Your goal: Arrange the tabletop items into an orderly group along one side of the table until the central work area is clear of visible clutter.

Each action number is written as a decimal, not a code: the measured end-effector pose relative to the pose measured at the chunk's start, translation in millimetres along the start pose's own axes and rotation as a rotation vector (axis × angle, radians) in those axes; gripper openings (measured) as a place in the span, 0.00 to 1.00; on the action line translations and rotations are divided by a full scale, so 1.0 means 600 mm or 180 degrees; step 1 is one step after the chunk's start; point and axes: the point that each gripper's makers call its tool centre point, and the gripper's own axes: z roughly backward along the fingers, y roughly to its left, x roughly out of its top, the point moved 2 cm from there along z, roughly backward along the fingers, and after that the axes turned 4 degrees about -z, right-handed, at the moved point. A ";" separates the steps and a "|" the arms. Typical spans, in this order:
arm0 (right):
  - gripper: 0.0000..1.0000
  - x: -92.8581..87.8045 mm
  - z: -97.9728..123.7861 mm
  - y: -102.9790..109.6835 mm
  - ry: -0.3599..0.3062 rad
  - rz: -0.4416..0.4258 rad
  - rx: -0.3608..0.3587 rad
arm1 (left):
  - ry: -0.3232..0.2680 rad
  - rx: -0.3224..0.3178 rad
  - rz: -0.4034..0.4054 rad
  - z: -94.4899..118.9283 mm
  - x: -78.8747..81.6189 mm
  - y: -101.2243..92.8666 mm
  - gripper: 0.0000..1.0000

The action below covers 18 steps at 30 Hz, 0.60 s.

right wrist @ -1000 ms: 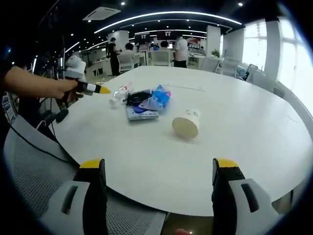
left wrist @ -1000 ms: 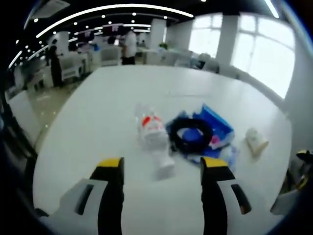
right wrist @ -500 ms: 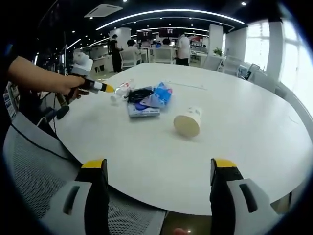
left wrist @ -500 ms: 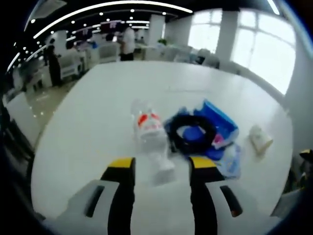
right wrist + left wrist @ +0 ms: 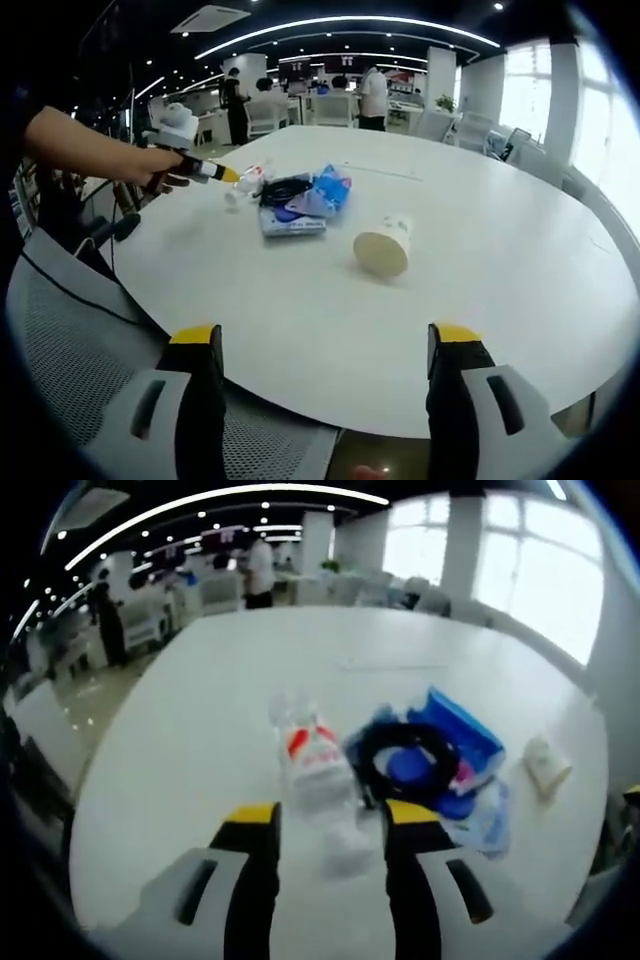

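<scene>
A clear plastic bottle [image 5: 318, 770] with a red label lies on the white table [image 5: 200, 710], cap end toward me. My left gripper [image 5: 332, 825] is open, and its yellow-tipped jaws stand either side of the cap end without visibly pressing it. Right of the bottle lie a black cable coil [image 5: 405, 765] and a blue packet [image 5: 462, 738], with a paper cup [image 5: 548, 765] on its side further right. My right gripper [image 5: 325, 345] hangs open over the near table edge with nothing in it, well short of the cup [image 5: 383, 245]. There the left gripper [image 5: 225, 173] reaches the bottle [image 5: 250, 180].
A flat blue pack [image 5: 290, 222] lies in front of the coil [image 5: 285, 190]. A mesh chair [image 5: 60, 330] stands at the table's near left edge. A person's arm [image 5: 80, 150] holds the left gripper. Several people and desks fill the background.
The left gripper moved forward to the bottle and its jaws narrowed, so the cap end now sits between the tips. The right gripper barely moved.
</scene>
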 end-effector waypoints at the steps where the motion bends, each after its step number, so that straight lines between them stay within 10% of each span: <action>1: 0.83 0.000 0.000 0.000 0.0002 -0.0005 0.0004 | 0.0002 0.0004 0.0000 -0.001 0.001 0.001 0.39; 18: 0.83 -0.001 0.000 0.001 0.0011 -0.0021 0.0015 | 0.0103 0.0042 0.0147 -0.026 0.006 0.018 0.49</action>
